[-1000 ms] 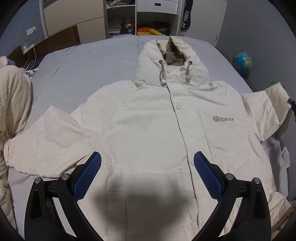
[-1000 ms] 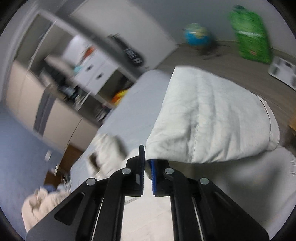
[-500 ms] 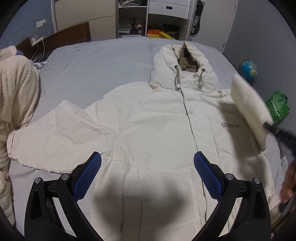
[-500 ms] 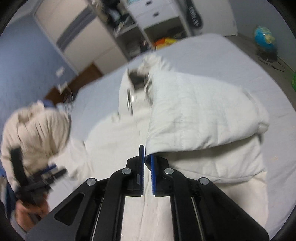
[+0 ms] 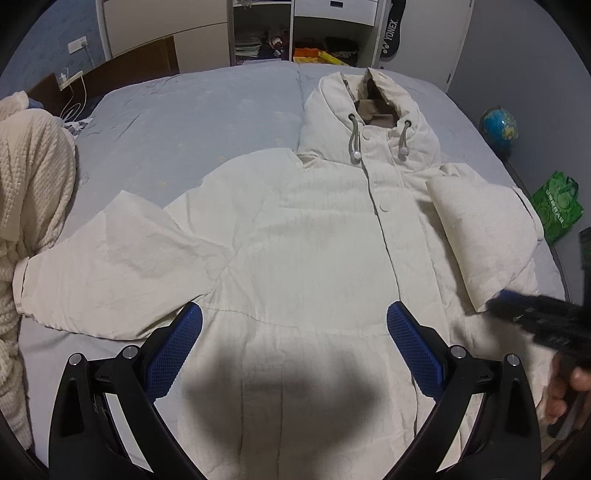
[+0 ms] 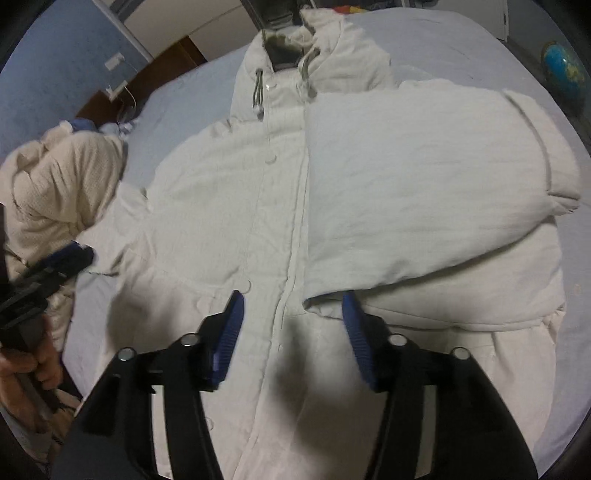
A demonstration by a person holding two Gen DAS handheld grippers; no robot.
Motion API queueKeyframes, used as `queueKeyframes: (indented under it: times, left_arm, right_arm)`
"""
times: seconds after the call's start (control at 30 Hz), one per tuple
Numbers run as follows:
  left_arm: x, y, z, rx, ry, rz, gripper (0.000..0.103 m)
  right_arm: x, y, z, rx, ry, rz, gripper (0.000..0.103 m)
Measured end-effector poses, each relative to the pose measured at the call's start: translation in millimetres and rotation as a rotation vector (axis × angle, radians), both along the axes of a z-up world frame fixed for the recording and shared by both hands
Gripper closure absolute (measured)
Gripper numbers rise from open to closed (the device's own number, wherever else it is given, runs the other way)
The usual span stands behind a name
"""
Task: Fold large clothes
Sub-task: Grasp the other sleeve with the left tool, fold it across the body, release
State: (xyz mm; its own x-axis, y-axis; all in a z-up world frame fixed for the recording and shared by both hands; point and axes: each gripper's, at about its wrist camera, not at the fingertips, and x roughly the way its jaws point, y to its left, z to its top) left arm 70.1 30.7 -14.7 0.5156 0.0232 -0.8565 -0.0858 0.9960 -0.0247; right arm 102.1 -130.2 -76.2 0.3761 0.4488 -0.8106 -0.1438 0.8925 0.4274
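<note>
A cream hooded jacket (image 5: 303, 243) lies face up on the grey-blue bed (image 5: 192, 118), hood toward the far end. Its right sleeve (image 6: 424, 184) is folded across the chest. The left sleeve (image 5: 110, 273) lies spread out flat. My right gripper (image 6: 291, 325) hovers just over the folded sleeve's cuff end, and its jaws are opening. The cuff edge lies loose below the gap, and the pads do not press it. In the left wrist view my right gripper (image 5: 506, 299) shows at the sleeve's end. My left gripper (image 5: 295, 339) is open and empty above the jacket's lower front.
A cream knitted garment (image 5: 33, 192) is heaped on the bed's left side. Shelves and cabinets (image 5: 295, 33) stand behind the bed. A globe (image 5: 498, 125) and a green bag (image 5: 557, 206) sit on the floor at the right. A person's hand (image 5: 569, 387) holds the right gripper.
My right gripper carried the right sleeve across the jacket's chest, laid it down and opened from shut. My left gripper stayed where it was, open.
</note>
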Motion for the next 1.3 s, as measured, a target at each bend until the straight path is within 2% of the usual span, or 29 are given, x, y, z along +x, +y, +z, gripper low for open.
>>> queueKeyframes:
  times: [0.13, 0.3, 0.4, 0.53, 0.7, 0.83, 1.03, 1.1, 1.2, 1.27, 1.3]
  left_arm:
    - [-0.6, -13.7, -4.0, 0.018, -0.009, -0.039, 0.007]
    - [-1.2, -41.7, -11.8, 0.049, -0.025, -0.115, 0.007]
    - [-2.0, -61.7, -15.7, 0.035, -0.037, -0.169, 0.013]
    - [-1.7, -97.4, -23.3, 0.058, -0.040, -0.282, 0.024]
    - [2.6, -152.9, -34.3, 0.114, -0.050, -0.402, 0.028]
    - [23.0, -204.3, -40.2, 0.155, -0.043, -0.470, 0.032]
    - [56.4, -285.6, -50.7, 0.257, -0.036, -0.604, 0.035]
    - [63.2, -299.2, -55.4, 0.282, -0.028, -0.623, 0.037]
    - [78.1, -315.7, -65.5, 0.330, -0.008, -0.631, 0.056]
    - [86.0, -318.5, -67.8, 0.340, 0.008, -0.625, 0.082]
    - [87.7, -318.4, -65.4, 0.326, 0.006, -0.618, 0.086]
  right_arm:
    - [-4.1, -37.8, 18.4, 0.043, -0.029, -0.092, 0.045]
    - [-8.2, -108.7, 19.8, 0.045, -0.012, -0.291, 0.044]
    - [-11.8, -146.8, 14.6, 0.095, 0.005, -0.412, 0.044]
    - [-18.5, -186.0, 15.5, 0.184, 0.002, -0.519, 0.044]
    - [-20.9, -212.0, 17.1, 0.254, -0.007, -0.609, 0.044]
    - [-25.3, -236.4, 15.1, 0.372, -0.001, -0.684, 0.044]
    - [-33.2, -261.0, 6.0, 0.496, 0.011, -0.771, 0.041]
    - [-34.6, -265.6, 1.4, 0.525, 0.018, -0.788, 0.041]
    - [-35.3, -270.5, -7.8, 0.571, 0.040, -0.818, 0.040]
    - [-33.5, -269.8, -12.3, 0.576, 0.060, -0.826, 0.040]
    - [-31.2, -268.5, -14.9, 0.583, 0.075, -0.823, 0.040]
